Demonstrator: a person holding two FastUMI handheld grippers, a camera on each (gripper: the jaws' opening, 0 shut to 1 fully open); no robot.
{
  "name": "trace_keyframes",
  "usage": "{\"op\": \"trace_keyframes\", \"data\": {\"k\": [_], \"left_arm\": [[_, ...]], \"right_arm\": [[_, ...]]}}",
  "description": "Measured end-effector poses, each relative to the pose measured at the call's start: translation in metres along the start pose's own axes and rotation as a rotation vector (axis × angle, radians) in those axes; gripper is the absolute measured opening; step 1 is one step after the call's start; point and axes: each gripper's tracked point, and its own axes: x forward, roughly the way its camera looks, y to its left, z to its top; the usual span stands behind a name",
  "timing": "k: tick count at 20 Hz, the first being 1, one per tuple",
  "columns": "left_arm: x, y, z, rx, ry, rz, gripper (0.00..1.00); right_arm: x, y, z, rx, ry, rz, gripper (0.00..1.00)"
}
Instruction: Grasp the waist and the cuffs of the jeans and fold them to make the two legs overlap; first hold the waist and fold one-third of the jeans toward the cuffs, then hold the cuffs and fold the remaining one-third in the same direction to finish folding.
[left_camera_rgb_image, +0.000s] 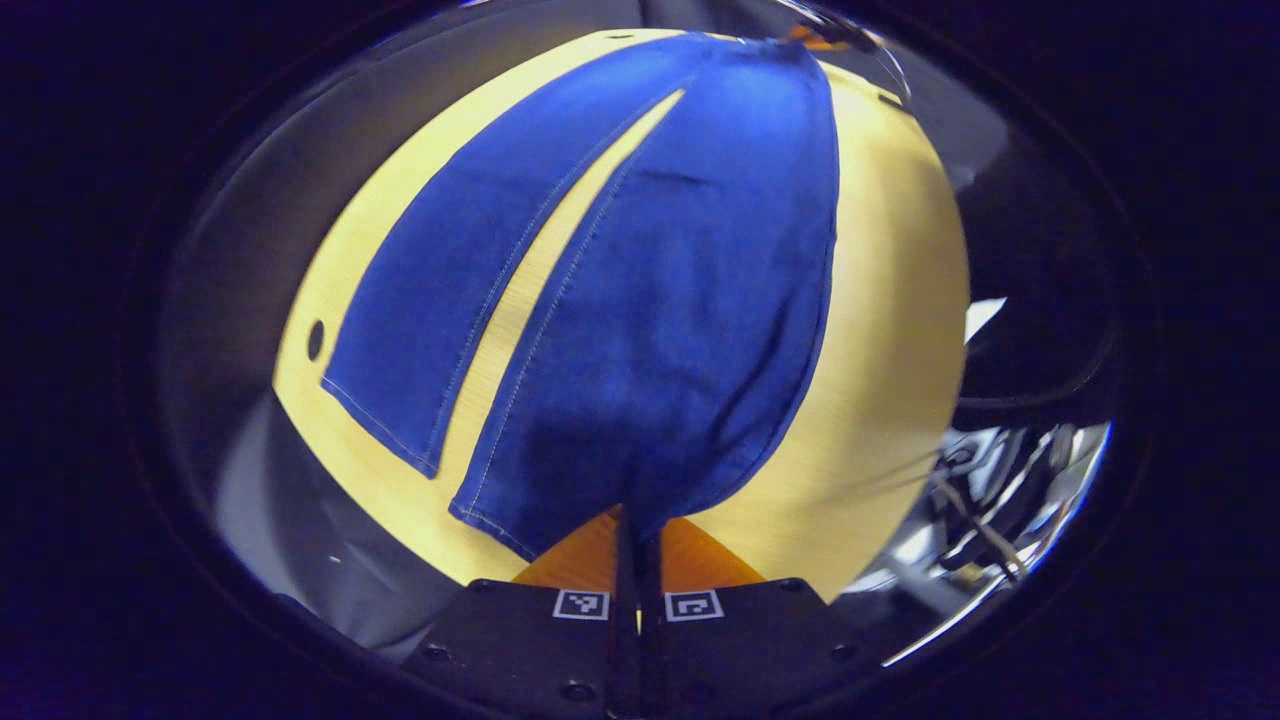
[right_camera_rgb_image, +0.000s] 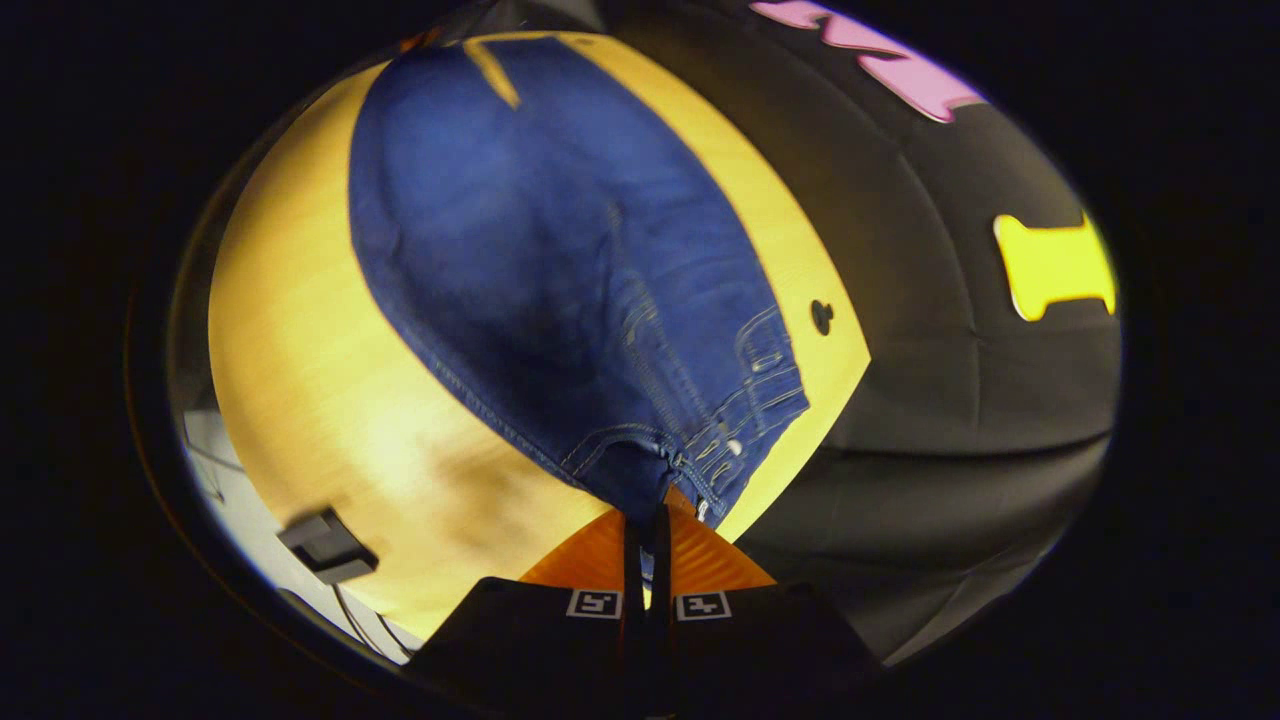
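Yellow wood-grain tabotop is seen in both views, black booth wall behind it; correction-free count below. One tabletop (left_camera_rgb_image: 900, 330), light wood, with dark cloth wall (right_camera_rgb_image: 950, 400) beyond its edge. One pair of jeans (left_camera_rgb_image: 650, 330) is laid flat on the tabletop, spread lengthwise

Left hand-held gripper (left_camera_rgb_image: 638, 545) is seen pinched shut on the hem of the nearer leg cuff (left_camera_rgb_image: 560, 520), fingers almost together with denim between them. The second cuff (left_camera_rgb_image: 385, 430) lies flat just beside it, untouched, a strip of bare tabletop showing between the two legs

Right hand-held gripper (right_camera_rgb_image: 648, 545) is seen closed narrow on the waist (right_camera_rgb_image: 690, 450), at the band near the belt loops and pocket stitching, denim held between the fingers

Progress: judged early. Both grasps are made, but the legs are not yet overlapped, they lie side by side and apart. Left to do: leg-over-leg fold, then waist third folded toward the cuffs, then cuff third folded the same way

Counts: jeans one, legs two, cuffs two (one held), hand-held grippers two, both holding denim. One small round hole in the tabletop (right_camera_rgb_image: 821, 316) near the waist corner, another near the free cuff (left_camera_rgb_image: 315, 340). One small dark block (right_camera_rgb_image: 325, 545) sits past the tabletop edge, kind cannot be told
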Motion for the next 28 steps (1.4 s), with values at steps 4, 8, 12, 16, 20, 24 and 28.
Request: {"op": "trace_keyframes", "data": {"k": [4,8,12,16,20,24,28], "left_arm": [[-0.037,0.028,0.051,-0.287,-0.176,-0.084,0.06],[-0.076,0.073,0.120,-0.588,-0.403,-0.127,0.03],[-0.085,0.117,0.113,-0.786,-0.349,-0.059,0.06],[-0.089,0.163,0.104,-0.982,-0.386,-0.049,0.06],[-0.075,0.204,0.117,-1.042,-0.393,0.005,0.06],[-0.029,0.218,0.115,-1.055,-0.275,0.111,0.13],[-0.036,0.227,0.121,-0.962,-0.266,0.209,0.48]], "right_arm": [[-0.013,-0.048,0.043,0.208,-0.044,-0.018,0.05],[0.004,-0.089,0.073,0.381,-0.040,-0.050,0.05],[0.027,-0.123,0.089,0.590,-0.044,-0.071,0.05],[0.056,-0.157,0.089,0.704,-0.009,-0.104,0.05],[0.088,-0.171,0.097,0.834,0.020,-0.096,0.05],[0.131,-0.171,0.109,0.772,0.051,-0.185,0.05],[0.137,-0.171,0.116,0.747,-0.003,-0.207,0.13]]}}
